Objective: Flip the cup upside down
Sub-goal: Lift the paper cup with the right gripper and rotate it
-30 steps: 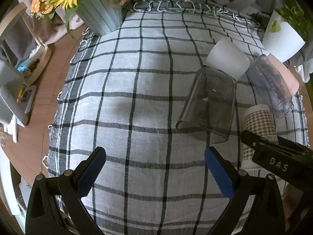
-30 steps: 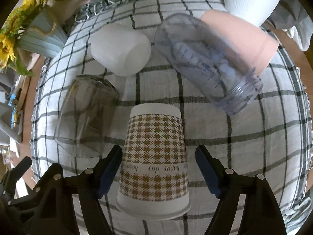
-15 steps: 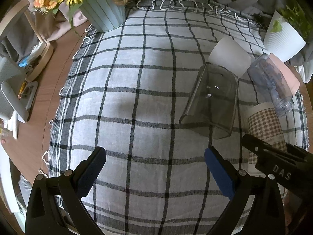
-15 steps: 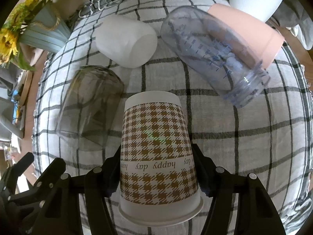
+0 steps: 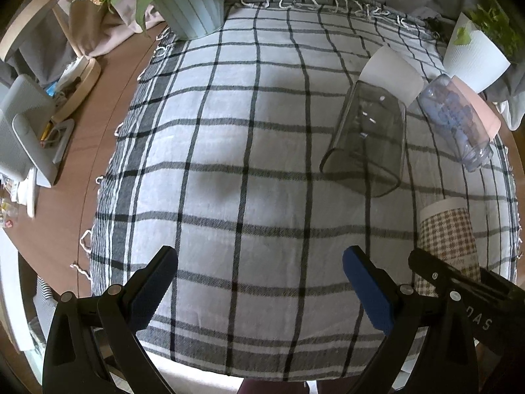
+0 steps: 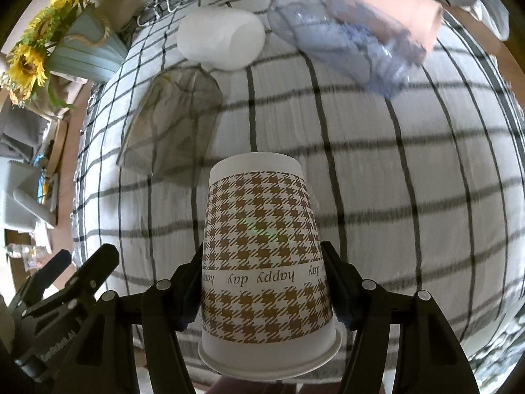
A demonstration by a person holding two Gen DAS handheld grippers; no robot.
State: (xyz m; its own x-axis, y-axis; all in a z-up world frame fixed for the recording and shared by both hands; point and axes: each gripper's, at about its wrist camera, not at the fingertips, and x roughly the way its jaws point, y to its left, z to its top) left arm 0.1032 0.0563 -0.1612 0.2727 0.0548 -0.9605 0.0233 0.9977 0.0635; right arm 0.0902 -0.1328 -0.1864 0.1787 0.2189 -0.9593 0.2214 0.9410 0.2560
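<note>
A paper cup (image 6: 265, 256) with a brown houndstooth print and the words "happy day" is held between the fingers of my right gripper (image 6: 262, 282), which is shut on it. The cup is bottom-up, its rim toward the camera, and lifted off the checked cloth (image 6: 410, 197). In the left wrist view the cup (image 5: 448, 239) shows at the right edge behind the right gripper's black finger. My left gripper (image 5: 259, 282) is open and empty, low over the near part of the cloth (image 5: 246, 164).
A smoky glass (image 5: 367, 144) stands mouth-down, with a white cup (image 5: 392, 75), a clear bluish bottle (image 5: 456, 121) on its side and a pink cup (image 6: 393, 16) behind it. A sunflower pot (image 5: 190, 6) and a white planter (image 5: 475, 55) stand at the far edge.
My right gripper closed on the paper cup and lifted it off the cloth toward me. My left gripper stayed open and drew back slightly.
</note>
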